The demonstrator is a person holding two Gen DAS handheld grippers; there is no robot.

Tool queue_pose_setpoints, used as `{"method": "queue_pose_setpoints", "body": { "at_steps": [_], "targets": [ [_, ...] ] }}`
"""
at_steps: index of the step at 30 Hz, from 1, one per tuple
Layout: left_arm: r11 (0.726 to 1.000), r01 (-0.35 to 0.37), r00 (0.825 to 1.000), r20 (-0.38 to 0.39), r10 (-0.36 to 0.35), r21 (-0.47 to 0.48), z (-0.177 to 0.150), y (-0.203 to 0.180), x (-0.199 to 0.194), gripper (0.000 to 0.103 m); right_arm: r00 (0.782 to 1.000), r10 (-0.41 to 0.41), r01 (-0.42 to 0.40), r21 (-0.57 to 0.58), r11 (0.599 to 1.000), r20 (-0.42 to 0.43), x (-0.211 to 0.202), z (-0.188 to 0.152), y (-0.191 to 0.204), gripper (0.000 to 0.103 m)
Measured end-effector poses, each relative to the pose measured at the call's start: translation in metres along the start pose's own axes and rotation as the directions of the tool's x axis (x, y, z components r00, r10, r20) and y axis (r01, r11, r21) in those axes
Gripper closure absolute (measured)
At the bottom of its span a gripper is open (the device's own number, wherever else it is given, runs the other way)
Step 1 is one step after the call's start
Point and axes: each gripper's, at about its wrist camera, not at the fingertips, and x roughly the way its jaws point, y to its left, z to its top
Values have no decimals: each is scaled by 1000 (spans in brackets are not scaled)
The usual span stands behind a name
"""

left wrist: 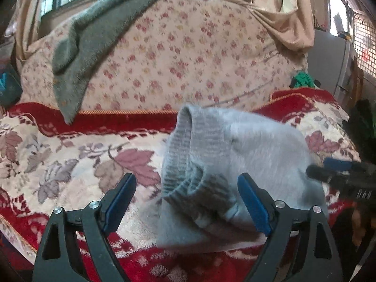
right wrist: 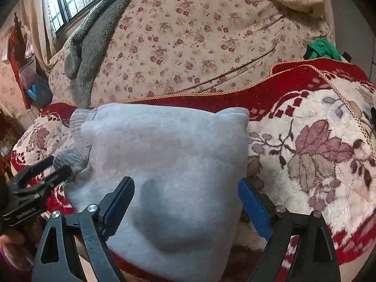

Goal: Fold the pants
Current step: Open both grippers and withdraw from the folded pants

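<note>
Already folded into a compact bundle, the grey fleece pants [right wrist: 164, 164] lie on the floral blanket [right wrist: 317, 159]; left gripper [left wrist: 186, 202] and right gripper [right wrist: 185, 202] gape, released, so smoothing likely remains.

Two close views, shared pants [left wrist: 246, 145]

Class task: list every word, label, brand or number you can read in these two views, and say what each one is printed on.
No text can be read in full.
White lettering on the body of the right gripper, left wrist view: blurred and cut off at the picture's edge, unreadable.
White lettering on the body of the left gripper, right wrist view: blurred, unreadable.
Grey pants and floral blanket: no text visible.
</note>
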Motion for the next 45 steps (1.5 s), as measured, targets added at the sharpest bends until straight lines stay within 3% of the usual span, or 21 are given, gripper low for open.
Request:
{"method": "queue_pose_setpoints", "body": {
  "at_steps": [19,45],
  "targets": [
    [998,-25,994,110,19,50,16,-52,-26,14,994,-55,51,47,998,91,-34,-10,10,8],
    [997,-22,995,101,14,77,16,-65,-24,14,995,-53,47,75,996,81,-34,-11,-2,8]
  ]
}}
